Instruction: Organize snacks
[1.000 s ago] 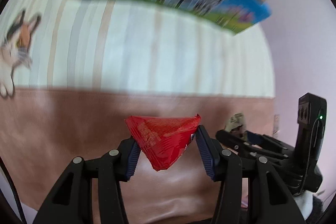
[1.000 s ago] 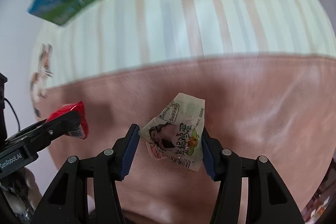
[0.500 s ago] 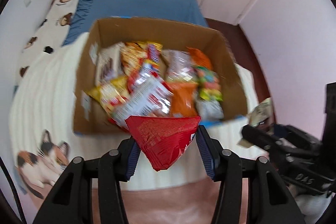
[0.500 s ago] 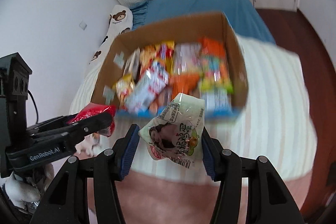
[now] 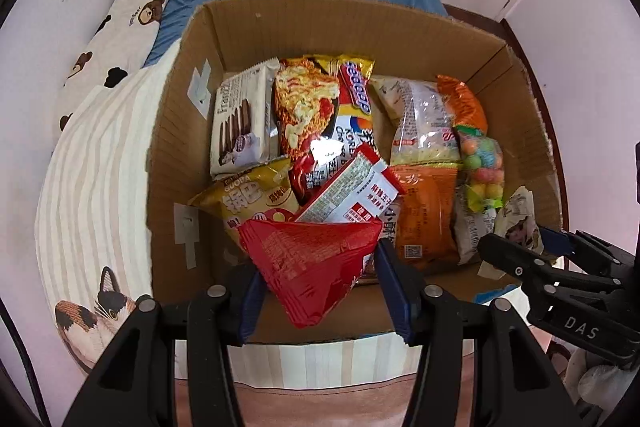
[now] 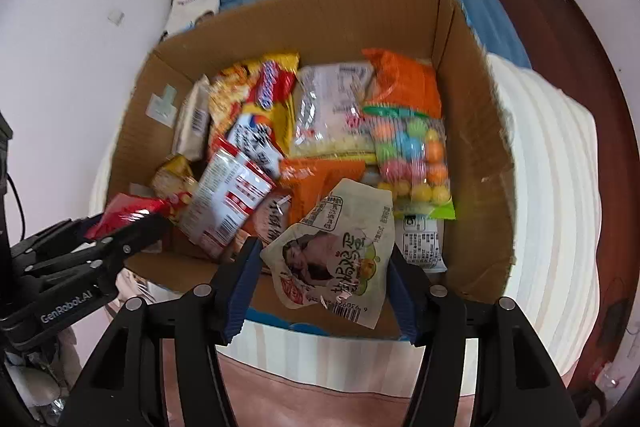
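Both jaws over the cardboard box (image 5: 516, 99), easing open to drop.
L gripper (image 5: 316, 271) w/ red packet (image 5: 312, 263), R gripper (image 6: 324, 279) w/ pale pouch (image 6: 336, 259) between pads; I'd release clear inside near wall, not on rim.

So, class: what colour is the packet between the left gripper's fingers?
Red packet, clearest in the left wrist view.

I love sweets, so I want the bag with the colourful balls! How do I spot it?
Look in the big brown cardboard box on the striped blanket. Along its right-hand side, below a crinkly orange packet, lies the clear plastic bag of round candies. It is the only see-through bag showing pink, green, orange and yellow balls; its neighbours are printed packets.
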`<state>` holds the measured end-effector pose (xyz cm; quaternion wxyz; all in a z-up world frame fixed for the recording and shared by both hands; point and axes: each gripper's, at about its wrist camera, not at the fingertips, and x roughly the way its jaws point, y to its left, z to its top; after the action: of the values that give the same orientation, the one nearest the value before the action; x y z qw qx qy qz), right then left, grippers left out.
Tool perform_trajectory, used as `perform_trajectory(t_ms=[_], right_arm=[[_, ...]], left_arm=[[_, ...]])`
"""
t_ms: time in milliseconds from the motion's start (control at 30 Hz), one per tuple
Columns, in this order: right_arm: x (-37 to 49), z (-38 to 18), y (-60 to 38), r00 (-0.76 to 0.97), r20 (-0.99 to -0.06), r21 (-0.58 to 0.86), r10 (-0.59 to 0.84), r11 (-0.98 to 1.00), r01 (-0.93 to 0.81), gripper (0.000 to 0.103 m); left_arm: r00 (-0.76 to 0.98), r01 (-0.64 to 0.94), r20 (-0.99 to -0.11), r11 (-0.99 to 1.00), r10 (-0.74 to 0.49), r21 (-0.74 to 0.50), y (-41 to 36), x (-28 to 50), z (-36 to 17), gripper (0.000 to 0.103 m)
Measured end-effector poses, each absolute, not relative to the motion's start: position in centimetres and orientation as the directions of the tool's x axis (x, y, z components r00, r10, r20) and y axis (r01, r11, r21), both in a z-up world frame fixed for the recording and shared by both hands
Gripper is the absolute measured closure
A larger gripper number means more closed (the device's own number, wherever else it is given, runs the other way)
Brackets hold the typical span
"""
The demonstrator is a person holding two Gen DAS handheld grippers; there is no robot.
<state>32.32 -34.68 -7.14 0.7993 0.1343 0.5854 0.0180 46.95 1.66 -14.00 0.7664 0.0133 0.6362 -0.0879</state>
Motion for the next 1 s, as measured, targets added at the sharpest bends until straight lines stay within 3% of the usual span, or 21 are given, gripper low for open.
perform_trajectory(t_ms=[67,133,200,267,367,600,1000], right_arm=[[32.5,-7.9,-34.7,0.286,-0.942,0.22,0.176,0.967,0.127,0.037],[32.6,-8.5,-34.9,0.276,-0.948,0.198,0.156,0.971,0.134,0.024],[32.5,-8.5,-35.2,0.274,-0.952,0.182,0.137,0.973,0.144,0.009],[32.5,-8.4,-35.6,0.274,-0.954,0.174,0.125,0.971,0.162,0.009],[32.3,-7.8,-36.0,0.29,-0.952,0.153,0.098,0.973,0.172,0.008],[31.7,-6.5,-36.3,0.333,-0.943,0.074,0.01,0.981,0.18,0.004],[29.7,-4.6,-36.3,0.392,-0.92,0.052,-0.025,0.982,0.184,0.003]], left_arm=[[0.173,0.151,-0.98,0.986,-0.099,-0.073,1.6,46.8,-14.1,0.053],[0.184,0.147,-0.98,0.988,-0.073,-0.046,1.6,46.8,-14.2,0.049],[0.181,0.134,-0.982,0.99,-0.057,-0.033,1.8,46.7,-14.1,0.022],[0.192,0.134,-0.98,0.99,-0.058,-0.032,1.9,46.7,-14.1,0.018],[0.198,0.132,-0.979,0.991,-0.045,-0.019,1.9,46.7,-14.1,0.003],[0.218,0.113,-0.973,0.992,-0.078,-0.054,2.4,46.5,-13.5,0.001],[0.272,0.119,-0.957,0.99,-0.102,-0.071,2.2,44.7,-11.5,0.001]])
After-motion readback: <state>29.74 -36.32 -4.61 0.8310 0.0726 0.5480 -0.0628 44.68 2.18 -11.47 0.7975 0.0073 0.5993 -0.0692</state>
